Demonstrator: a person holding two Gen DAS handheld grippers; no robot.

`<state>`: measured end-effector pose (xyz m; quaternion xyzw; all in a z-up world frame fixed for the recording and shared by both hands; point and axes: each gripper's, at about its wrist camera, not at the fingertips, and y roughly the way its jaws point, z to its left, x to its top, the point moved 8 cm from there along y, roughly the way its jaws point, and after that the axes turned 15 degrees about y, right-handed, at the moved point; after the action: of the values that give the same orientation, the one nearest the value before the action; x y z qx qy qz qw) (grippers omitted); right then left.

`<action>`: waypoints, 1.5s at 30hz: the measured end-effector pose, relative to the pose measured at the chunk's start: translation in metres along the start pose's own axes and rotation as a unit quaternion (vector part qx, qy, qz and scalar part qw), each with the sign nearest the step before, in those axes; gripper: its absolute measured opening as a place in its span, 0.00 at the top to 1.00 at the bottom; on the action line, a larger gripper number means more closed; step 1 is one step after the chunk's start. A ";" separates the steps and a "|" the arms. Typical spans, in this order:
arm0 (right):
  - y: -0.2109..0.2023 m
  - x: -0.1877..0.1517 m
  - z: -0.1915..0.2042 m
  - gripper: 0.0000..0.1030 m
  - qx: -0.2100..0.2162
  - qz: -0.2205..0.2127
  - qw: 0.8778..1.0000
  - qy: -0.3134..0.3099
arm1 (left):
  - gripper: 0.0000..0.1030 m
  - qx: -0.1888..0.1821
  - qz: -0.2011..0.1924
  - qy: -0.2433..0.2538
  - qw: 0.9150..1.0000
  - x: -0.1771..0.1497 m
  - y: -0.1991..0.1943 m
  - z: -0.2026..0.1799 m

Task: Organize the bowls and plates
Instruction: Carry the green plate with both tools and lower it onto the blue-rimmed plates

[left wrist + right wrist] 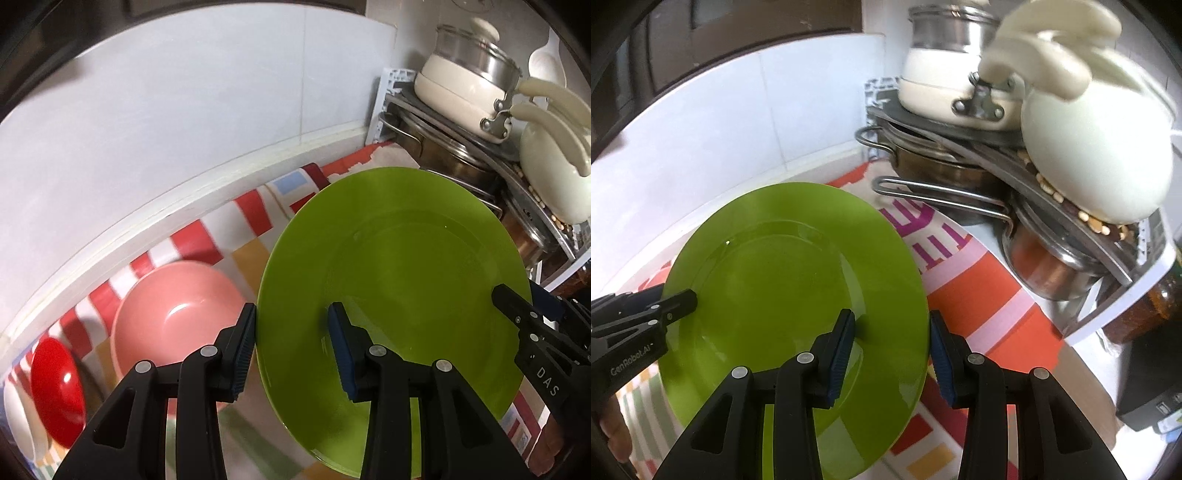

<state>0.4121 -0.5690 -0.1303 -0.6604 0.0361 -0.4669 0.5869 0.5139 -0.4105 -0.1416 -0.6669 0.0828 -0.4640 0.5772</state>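
Two-gripper carry. My left gripper (291, 345) and right gripper (892, 352) each clench opposite rims of the round glossy green plate (399, 258), centre frame, above the striped bench cloth (236, 221). I judge both must move together, keeping the plate level and clear of the pink bowl (177, 314) at lower left.

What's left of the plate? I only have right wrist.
Observer: A pink bowl, just past the plate rim.
Operator: Anything beyond it?
Observer: A red bowl, farther left near the wall.
Operator: Left gripper seated properly?
Observer: The left gripper straddles the plate's rim, one finger over the face and one outside the edge.
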 end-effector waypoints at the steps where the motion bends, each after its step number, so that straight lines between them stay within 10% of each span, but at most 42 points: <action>1: -0.003 -0.001 0.003 0.60 0.002 -0.002 1.000 -0.003 | 0.62 0.002 -0.001 -0.005 1.000 -0.004 -0.005 0.003; 45: -0.166 -0.163 0.167 0.60 0.108 -0.012 0.983 -0.148 | 0.62 0.092 -0.015 -0.174 0.980 -0.245 -0.192 0.125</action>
<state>0.3476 -0.2971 -0.0691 -0.6558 -0.1100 -0.3721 0.6476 0.3855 -0.1037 -0.0950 -0.6828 -0.0717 -0.3550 0.6346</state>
